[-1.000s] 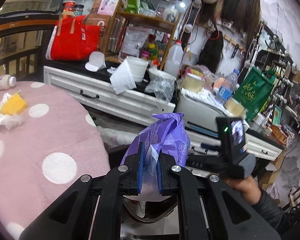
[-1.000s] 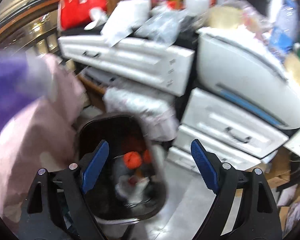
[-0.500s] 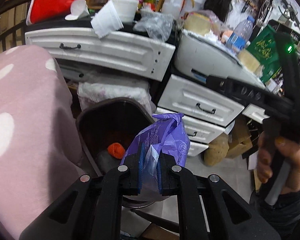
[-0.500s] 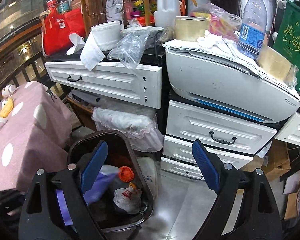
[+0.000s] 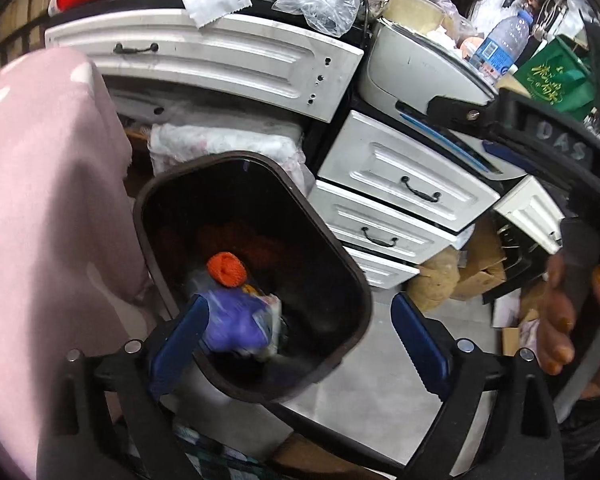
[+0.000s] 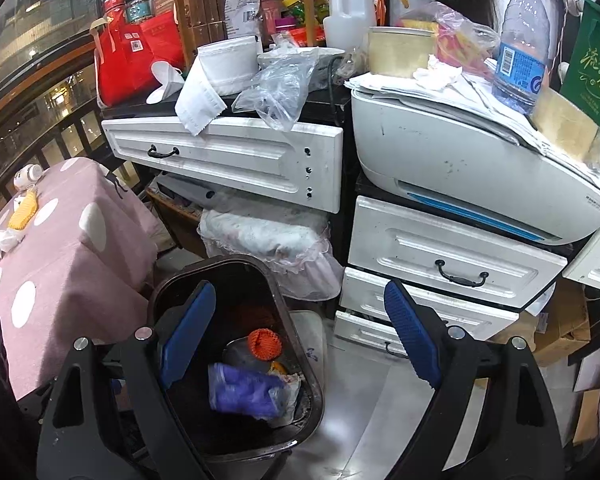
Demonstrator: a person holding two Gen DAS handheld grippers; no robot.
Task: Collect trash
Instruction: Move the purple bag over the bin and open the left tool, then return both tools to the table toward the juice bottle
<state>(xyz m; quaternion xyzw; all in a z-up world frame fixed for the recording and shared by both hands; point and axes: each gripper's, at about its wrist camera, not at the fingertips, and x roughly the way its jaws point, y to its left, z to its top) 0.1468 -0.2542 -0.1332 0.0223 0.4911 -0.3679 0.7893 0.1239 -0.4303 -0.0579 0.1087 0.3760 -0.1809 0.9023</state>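
One dark trash bin (image 5: pixel 340 280) stood on the floor at the lower centre of both views, and in it lay one purple bag (image 6: pixel 244 394), blurred in the left wrist view, just below one orange net ball (image 6: pixel 264 344) and some pale crumpled wrapping. Three white drawer fronts with dark handles were stacked at the centre right of the right wrist view, under one grey-white printer (image 6: pixel 460 168); a fourth, longer drawer front (image 6: pixel 228 156) stuck out at the centre left. One water bottle (image 6: pixel 522 40) and one white jug (image 6: pixel 348 12) stood in the upper part of that frame. One pink spotted desk (image 6: pixel 60 264) filled the left side. The left tongs (image 5: pixel 296 336) were opening, their two blue pads spread wide apart; the purple bag showed just beside the left pad, down in the bin and not pressed by either pad. The right tongs (image 6: pixel 300 332) stood wide open above the bin and held nothing, touching nothing. At the right edge of the left wrist view one hand (image 5: pixel 568 312) gripped the handle of the right tongs.
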